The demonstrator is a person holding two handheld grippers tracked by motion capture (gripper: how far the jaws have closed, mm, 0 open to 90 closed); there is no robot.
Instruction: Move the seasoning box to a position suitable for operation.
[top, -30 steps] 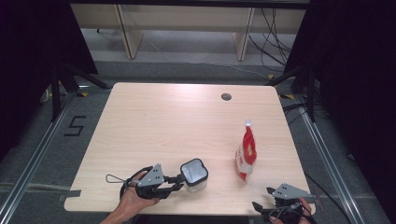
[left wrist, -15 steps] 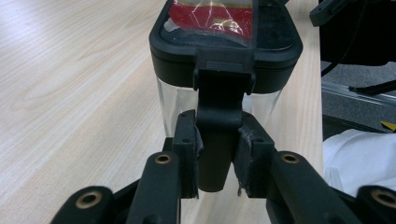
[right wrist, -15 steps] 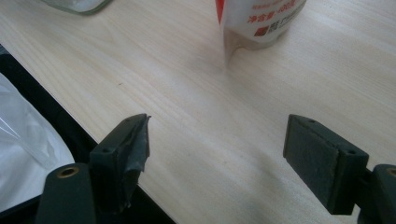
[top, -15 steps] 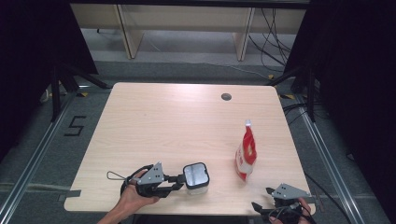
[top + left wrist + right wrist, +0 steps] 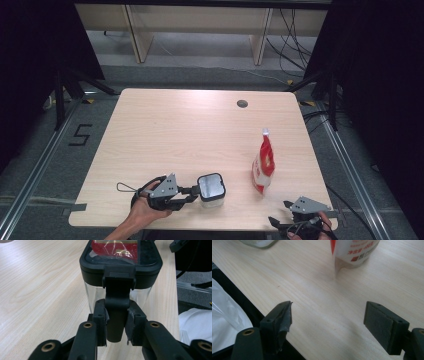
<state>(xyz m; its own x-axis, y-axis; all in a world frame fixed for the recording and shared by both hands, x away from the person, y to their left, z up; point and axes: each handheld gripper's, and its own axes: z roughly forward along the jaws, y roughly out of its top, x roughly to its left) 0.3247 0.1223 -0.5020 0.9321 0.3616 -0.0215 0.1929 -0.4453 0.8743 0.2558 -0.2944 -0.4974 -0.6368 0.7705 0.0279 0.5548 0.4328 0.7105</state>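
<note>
a: how far along? the table [image 5: 165, 130] holds a red-and-white pouch [image 5: 263, 165] standing sealed, right of the clear container [image 5: 211, 189] near the front edge.

b: early. left gripper [image 5: 192, 192] clamps the container's lid latch [image 5: 117, 312]; right gripper [image 5: 328, 322] gapes wide, empty. lid not yet open, pouch untouched.

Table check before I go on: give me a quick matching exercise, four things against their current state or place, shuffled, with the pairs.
Things:
1. left gripper
2. right gripper
3. container
4. red and white pouch

States or places:
A. stands upright on the table, touched by nothing
B. jaws wide apart, nothing between them
C. clear body with a black lid, held by its black latch tab
D. shut on the container's tab

Pairs: 1-D, 2-B, 3-C, 4-A
</note>
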